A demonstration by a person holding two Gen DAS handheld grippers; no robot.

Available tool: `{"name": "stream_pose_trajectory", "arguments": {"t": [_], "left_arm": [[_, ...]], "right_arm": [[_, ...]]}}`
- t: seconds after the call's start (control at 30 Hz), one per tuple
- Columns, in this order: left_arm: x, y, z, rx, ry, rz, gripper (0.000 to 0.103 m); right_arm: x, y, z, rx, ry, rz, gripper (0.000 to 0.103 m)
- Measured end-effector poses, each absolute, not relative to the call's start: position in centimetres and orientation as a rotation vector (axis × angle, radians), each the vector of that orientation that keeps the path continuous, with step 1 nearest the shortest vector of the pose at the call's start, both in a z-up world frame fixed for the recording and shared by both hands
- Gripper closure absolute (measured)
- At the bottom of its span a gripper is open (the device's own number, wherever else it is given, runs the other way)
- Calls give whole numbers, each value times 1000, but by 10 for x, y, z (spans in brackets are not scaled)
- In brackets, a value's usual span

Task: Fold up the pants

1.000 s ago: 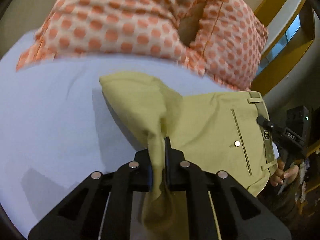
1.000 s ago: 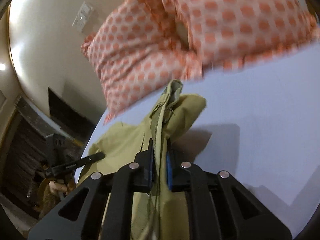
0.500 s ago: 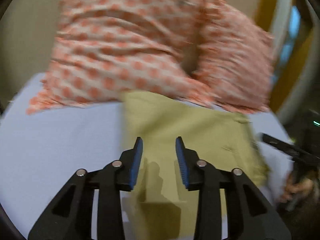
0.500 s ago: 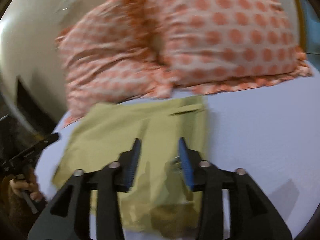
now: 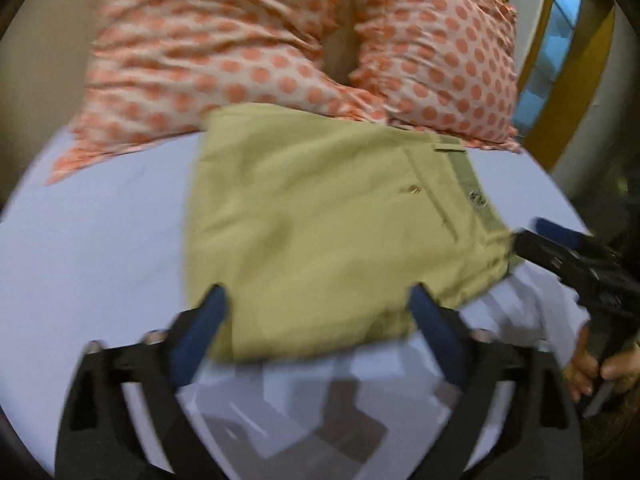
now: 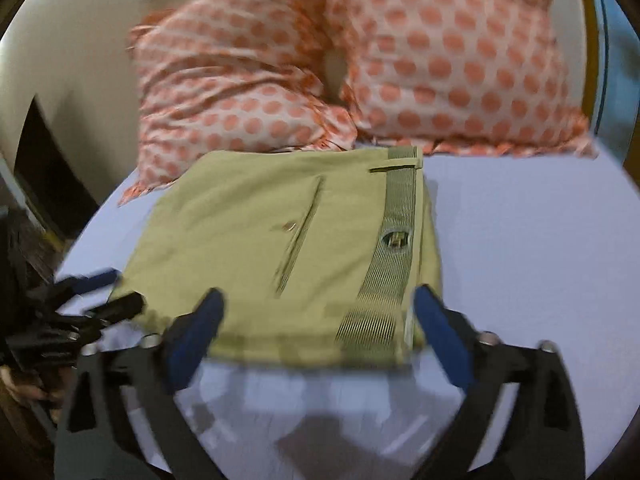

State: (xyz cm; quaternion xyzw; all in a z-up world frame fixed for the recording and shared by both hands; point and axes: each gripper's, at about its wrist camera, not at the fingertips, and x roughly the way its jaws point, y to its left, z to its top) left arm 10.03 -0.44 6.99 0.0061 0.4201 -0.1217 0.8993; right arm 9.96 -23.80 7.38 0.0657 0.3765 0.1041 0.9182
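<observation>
The olive-green pants (image 5: 320,224) lie folded in a flat rectangle on the pale lilac bed sheet (image 5: 92,248), waistband to the right. My left gripper (image 5: 316,312) is wide open and empty, just above the near edge of the pants. The right wrist view shows the same pants (image 6: 280,248) with the waistband (image 6: 396,248) on the right. My right gripper (image 6: 318,314) is also wide open and empty, at the near edge. The right gripper shows at the right edge of the left wrist view (image 5: 568,252). The left gripper shows at the left of the right wrist view (image 6: 92,296).
Two pillows with orange dots (image 5: 248,52) (image 6: 440,60) lie against the wall just behind the pants. The bed's edge drops off at the right in the left wrist view and at the left in the right wrist view. A yellow frame (image 5: 576,64) stands far right.
A second ago both grippers were shut on raised pants fabric. They let go, opened wide and drew back, and the pants now lie flat and folded.
</observation>
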Motion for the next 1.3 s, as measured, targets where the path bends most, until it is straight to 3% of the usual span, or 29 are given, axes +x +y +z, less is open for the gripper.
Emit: {"name": "stream_pose_trajectory", "arguments": {"t": [0.13, 0.4, 1.3], "left_arm": [[67, 4, 55, 21, 927, -208, 4], [76, 4, 20, 75, 1010, -97, 2], [69, 8, 18, 58, 960, -87, 2]], "right_arm": [[67, -211, 57, 60, 813, 162, 1], [69, -188, 18, 1, 940, 50, 1], [57, -182, 16, 2, 920, 54, 1]]}}
